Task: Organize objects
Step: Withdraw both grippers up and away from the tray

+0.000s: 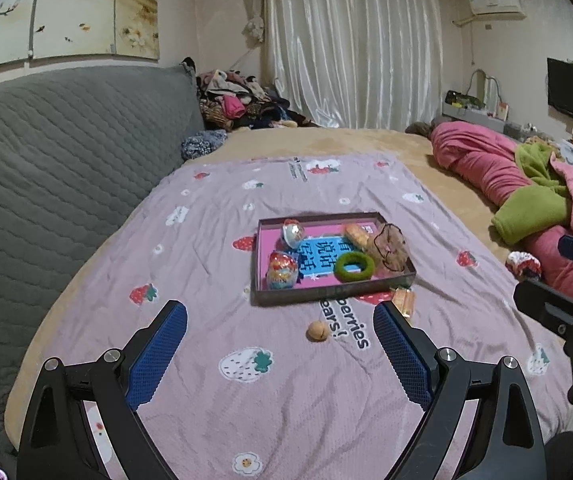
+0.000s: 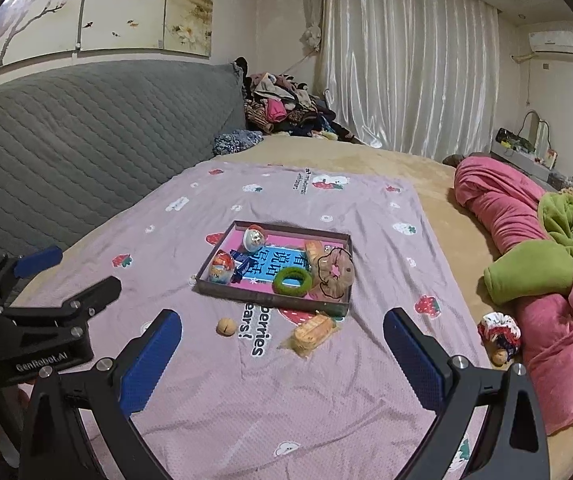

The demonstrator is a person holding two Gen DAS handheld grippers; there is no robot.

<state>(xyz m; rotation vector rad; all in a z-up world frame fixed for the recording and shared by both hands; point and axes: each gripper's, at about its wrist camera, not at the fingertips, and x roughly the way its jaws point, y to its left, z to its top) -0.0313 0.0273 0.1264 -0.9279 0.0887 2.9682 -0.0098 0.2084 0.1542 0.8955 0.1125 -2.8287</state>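
Note:
A shallow brown tray (image 1: pixel 328 296) (image 2: pixel 270 298) with a pink floor sits mid-bed on the lilac strawberry blanket. It holds two foil eggs (image 1: pixel 282 270) (image 2: pixel 221 267), a green hair ring (image 1: pixel 354 266) (image 2: pixel 292 281), a brown scrunchie (image 1: pixel 390 248) (image 2: pixel 334 274) and a wrapped bun (image 1: pixel 356 234) (image 2: pixel 313 251). Outside the tray lie a walnut (image 1: pixel 318 331) (image 2: pixel 225 326) and a wrapped biscuit pack (image 1: pixel 404 300) (image 2: pixel 313 331). A red-white scrunchie (image 2: pixel 500 332) (image 1: pixel 523 264) rests by the pink quilt. My left gripper (image 1: pixel 280 314) and right gripper (image 2: pixel 282 322) hover open and empty, short of the tray.
A grey quilted headboard (image 1: pixel 54 152) runs along the left. A rolled pink and green quilt (image 2: pixel 546 264) borders the blanket on the right. Piled clothes (image 1: pixel 242 100) sit at the far corner. A small brown item (image 2: pixel 499 357) lies beside the red-white scrunchie.

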